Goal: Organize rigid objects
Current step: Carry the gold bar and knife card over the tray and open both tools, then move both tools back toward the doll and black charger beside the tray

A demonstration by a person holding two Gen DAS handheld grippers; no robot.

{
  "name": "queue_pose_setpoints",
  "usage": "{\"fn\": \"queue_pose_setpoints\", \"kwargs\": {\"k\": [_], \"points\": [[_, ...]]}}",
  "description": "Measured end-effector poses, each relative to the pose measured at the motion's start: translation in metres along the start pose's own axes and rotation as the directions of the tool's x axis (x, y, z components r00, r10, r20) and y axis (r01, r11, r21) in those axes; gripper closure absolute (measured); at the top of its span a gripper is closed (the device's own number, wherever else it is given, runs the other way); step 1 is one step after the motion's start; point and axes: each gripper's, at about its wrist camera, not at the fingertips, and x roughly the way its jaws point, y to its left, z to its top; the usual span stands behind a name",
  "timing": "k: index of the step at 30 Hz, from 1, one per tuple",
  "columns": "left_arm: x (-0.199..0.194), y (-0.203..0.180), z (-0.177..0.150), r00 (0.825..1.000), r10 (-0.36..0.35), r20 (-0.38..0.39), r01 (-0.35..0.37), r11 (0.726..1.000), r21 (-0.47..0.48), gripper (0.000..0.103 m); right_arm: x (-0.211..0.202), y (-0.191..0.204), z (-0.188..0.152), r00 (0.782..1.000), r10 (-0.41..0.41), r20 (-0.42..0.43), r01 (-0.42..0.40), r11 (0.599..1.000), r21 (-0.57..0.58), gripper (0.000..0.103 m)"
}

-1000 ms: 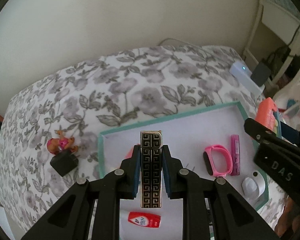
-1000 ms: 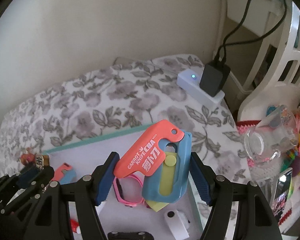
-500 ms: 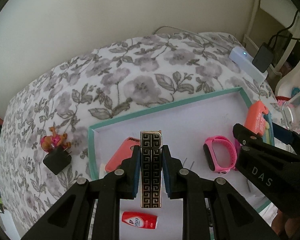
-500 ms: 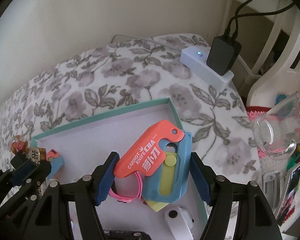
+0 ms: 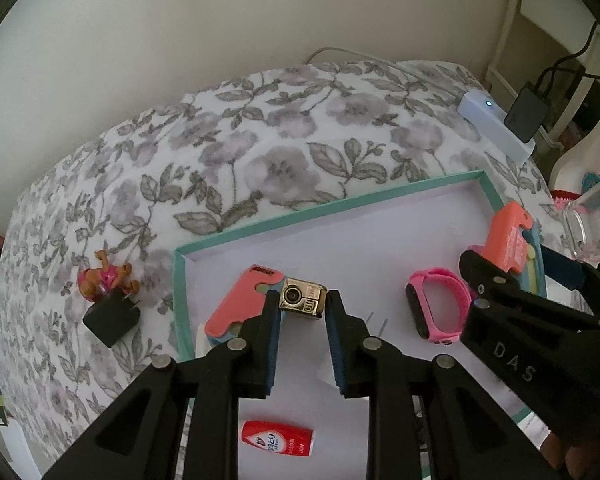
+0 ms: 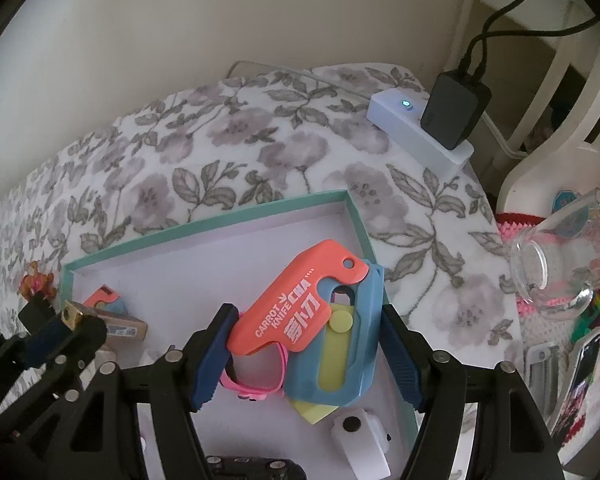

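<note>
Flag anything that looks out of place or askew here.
A clear glass jar lies tipped on its side to the right of the teal tray, among clutter. A toy pup and a black plug sit outside the tray on the floral cloth, while the other small items lie inside it.

Both wrist views overlook the teal tray [image 5: 236, 236] closely.

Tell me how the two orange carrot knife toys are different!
The carrot knife in the right gripper is held up between the gripper's pads, above the tray; the other carrot knife lies flat on the tray floor, near the left corner. The held one sits by the pink watch band; the lying one sits beside the gold lighter. Both have orange tops over blue bodies.
</note>
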Motion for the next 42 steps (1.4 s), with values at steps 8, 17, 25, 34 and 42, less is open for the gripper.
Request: {"fn": "queue_pose_setpoints", "kwargs": {"k": [8,17,25,34,42], "points": [[0.001,0.005,0.001,1.0,0.005,-0.007,-0.005,1.0,-0.014,0.064,0.004,0.003,-0.001,1.0,-0.012,-0.017,0.012,1.0,-0.016,0.025],[0.0,0.005,0.001,1.0,0.009,-0.007,-0.009,1.0,-0.016,0.055,0.002,0.006,0.001,1.0,-0.018,-0.012,0.017,0.999,-0.031,0.02],[-0.011,0.018,0.005,1.0,0.018,0.016,-0.017,0.999,-0.051,0.035,-0.017,0.001,0.009,0.999,-0.033,0.04,0.034,0.999,-0.011,0.008],[-0.019,0.04,0.008,0.999,0.036,0.036,-0.032,0.994,-0.108,0.017,-0.028,0.005,0.011,0.997,-0.029,0.074,0.03,0.999,-0.018,0.0],[-0.018,0.077,0.008,0.992,0.121,0.031,-0.114,0.977,-0.179,0.015,-0.028,0.009,0.01,0.996,-0.039,0.075,0.042,0.999,-0.034,0.0]]}}
